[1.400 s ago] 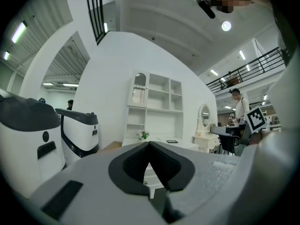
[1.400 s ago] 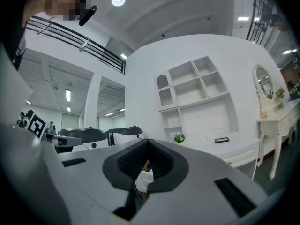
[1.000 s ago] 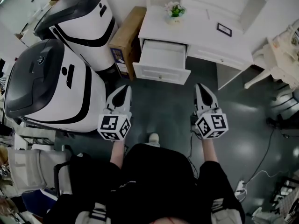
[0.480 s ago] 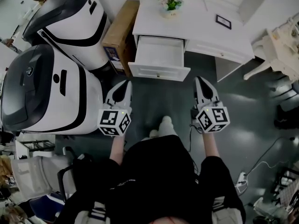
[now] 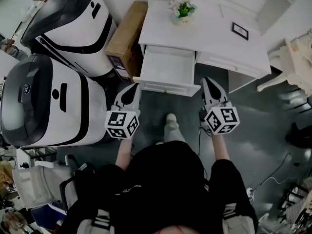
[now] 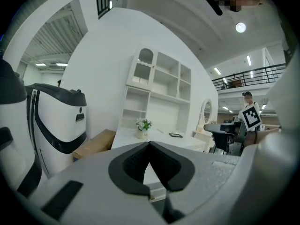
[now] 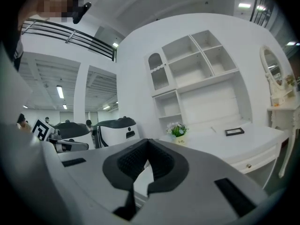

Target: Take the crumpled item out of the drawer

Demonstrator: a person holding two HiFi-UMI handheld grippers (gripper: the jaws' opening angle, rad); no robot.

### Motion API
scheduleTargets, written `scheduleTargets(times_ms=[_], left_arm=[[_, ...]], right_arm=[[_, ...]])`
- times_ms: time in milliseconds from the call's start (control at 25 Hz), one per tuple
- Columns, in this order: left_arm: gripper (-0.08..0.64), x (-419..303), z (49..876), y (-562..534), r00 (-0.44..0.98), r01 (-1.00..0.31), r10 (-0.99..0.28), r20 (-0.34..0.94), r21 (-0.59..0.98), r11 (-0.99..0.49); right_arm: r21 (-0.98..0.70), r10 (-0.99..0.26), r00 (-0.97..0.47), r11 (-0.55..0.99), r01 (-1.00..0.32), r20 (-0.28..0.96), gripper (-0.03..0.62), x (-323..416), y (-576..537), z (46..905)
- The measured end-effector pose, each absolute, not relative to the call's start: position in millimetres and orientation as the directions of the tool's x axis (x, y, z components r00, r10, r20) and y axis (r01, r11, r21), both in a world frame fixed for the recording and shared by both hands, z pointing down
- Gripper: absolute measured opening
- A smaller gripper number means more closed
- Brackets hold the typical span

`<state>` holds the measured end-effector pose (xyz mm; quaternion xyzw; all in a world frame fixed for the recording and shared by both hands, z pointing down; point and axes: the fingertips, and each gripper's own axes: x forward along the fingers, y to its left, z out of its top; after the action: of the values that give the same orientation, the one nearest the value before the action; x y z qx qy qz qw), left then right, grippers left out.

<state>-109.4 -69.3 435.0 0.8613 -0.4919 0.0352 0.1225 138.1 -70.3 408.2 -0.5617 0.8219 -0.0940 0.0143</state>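
At twelve o'clock, white wooden drawer [image 5: 168, 65], open; our left gripper [image 5: 135, 87] and right gripper [image 5: 208, 82], jaws closed, empty, aimed at it for approach; crumpled item unseen.

We log a dark grey, glossy floor [image 5: 263, 126]. White worktop [image 5: 209, 33] stands against a white wall, carrying a flower pot [image 5: 183, 9] and a small black frame [image 5: 240, 30]. White shelf hutch [image 7: 197, 64] rises above it. Cardboard box [image 5: 127, 33] sits just beside the worktop's left end, with two big white-and-black machines [image 5: 53, 106] next to it. Oval mirror [image 7: 272, 74] at right. Round ceiling lamp [image 6: 240, 27] overhead, and a railed balcony [image 6: 253, 76] behind.
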Motion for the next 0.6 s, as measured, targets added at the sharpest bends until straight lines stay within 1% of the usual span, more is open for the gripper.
scheduleTargets(times_ms=[280,600], left_arm=[[-0.003,-89,449,-130,0.477,-0.877,-0.848,0.234,0.200,-0.438],[-0.002,-76,495,-175,0.443,-0.893,-0.830,0.339,0.244,-0.377]], right_arm=[[-0.190,-0.880,-0.454,0.426,-0.884,0.141,-0.008,140,-144,420],[-0.224,-0.791,-0.555,0.510,-0.830,0.255,-0.008,125,-210,470]])
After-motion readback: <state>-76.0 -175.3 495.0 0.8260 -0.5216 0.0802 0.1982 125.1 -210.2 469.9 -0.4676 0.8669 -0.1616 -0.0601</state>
